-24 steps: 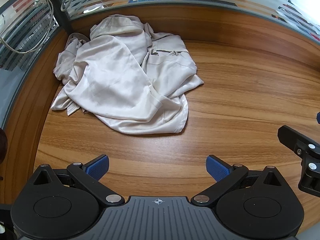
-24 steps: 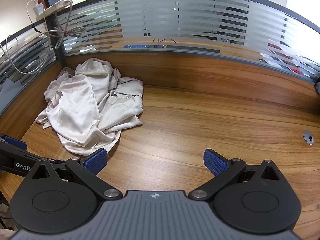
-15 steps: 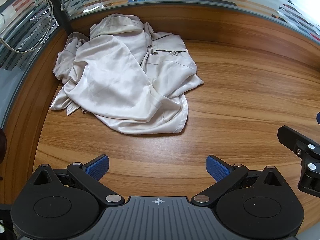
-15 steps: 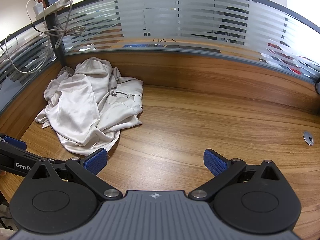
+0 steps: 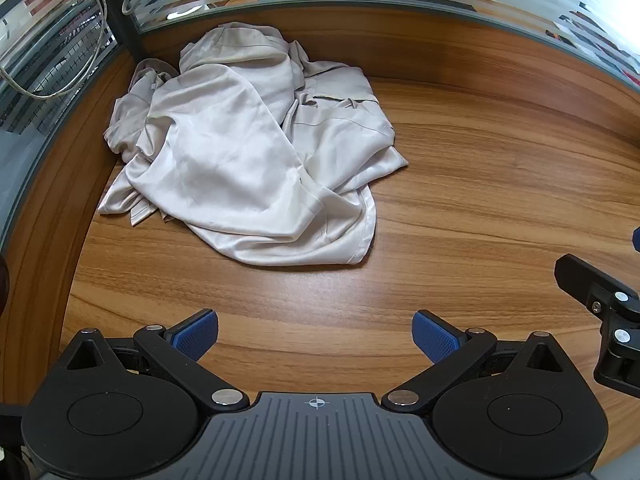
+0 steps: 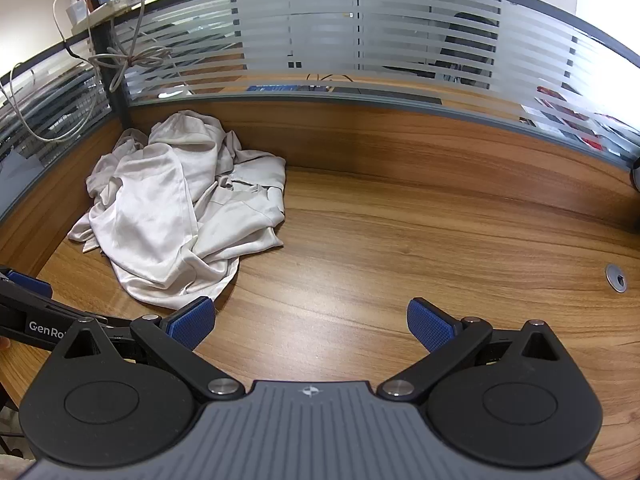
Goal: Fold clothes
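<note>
The left tool (image 5: 316, 336) hung over bare wood with its blue pads spread wide and nothing between them, tilted steeply down toward the tabletop (image 5: 500, 184). The right tool (image 6: 310, 322) stood equally wide apart and empty, angled more shallowly, so its view took in the frosted glass partition (image 6: 360, 40) beyond the desk. Part of the right tool's dark frame showed at the right edge of the left wrist view, and the left tool's arm crossed the lower left of the right wrist view, so the two sat side by side at the near edge.

The garment (image 5: 256, 148), a pale satin-like piece, lay crumpled in a heap toward the far left corner of the tabletop, its near hem just ahead of the left tool and apart from both. Nothing had been gripped yet. Judging by this, the wide pads were ready for a first grab, probably at the near hem or a corner, to drag the cloth onto the open wood at the right and spread it. Loose cables (image 6: 120, 56) hung over the partition post, clear of the heap.
</note>
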Action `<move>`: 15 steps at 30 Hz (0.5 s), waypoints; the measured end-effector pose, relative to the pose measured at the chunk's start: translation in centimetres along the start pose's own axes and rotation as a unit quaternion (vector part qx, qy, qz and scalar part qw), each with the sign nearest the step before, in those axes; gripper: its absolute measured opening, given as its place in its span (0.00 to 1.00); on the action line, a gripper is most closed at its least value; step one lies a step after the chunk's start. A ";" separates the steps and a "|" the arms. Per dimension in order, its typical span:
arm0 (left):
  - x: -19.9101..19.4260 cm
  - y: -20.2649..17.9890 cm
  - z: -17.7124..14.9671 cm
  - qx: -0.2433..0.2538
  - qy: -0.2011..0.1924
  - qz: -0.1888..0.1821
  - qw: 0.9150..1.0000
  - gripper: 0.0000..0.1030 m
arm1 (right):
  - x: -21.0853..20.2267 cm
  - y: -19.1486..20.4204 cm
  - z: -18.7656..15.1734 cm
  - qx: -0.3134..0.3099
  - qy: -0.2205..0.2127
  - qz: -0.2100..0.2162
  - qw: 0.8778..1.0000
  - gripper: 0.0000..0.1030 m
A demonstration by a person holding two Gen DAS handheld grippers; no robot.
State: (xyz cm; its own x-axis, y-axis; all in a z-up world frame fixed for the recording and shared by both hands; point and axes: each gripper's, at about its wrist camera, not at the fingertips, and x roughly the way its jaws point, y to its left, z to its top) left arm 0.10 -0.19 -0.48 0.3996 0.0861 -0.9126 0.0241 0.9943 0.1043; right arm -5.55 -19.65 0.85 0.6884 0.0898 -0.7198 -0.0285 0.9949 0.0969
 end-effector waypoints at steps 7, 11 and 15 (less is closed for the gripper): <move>0.0 0.3 -0.1 0.000 0.000 -0.002 1.000 1.00 | 0.1 0.1 0.3 0.000 0.003 -0.001 1.000 1.00; 0.1 0.4 0.0 0.000 0.002 -0.003 1.000 1.00 | 0.1 0.1 0.1 0.000 0.004 -0.001 1.000 1.00; 0.1 0.3 0.1 0.000 0.003 -0.003 1.000 1.00 | 0.1 0.0 0.3 -0.001 0.006 0.000 1.000 1.00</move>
State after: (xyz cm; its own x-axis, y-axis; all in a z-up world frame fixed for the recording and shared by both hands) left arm 0.20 0.13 -0.52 0.3947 0.0811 -0.9152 0.0270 0.9946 0.0998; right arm -5.28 -19.61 0.98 0.6802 0.0896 -0.7276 -0.0292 0.9950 0.0952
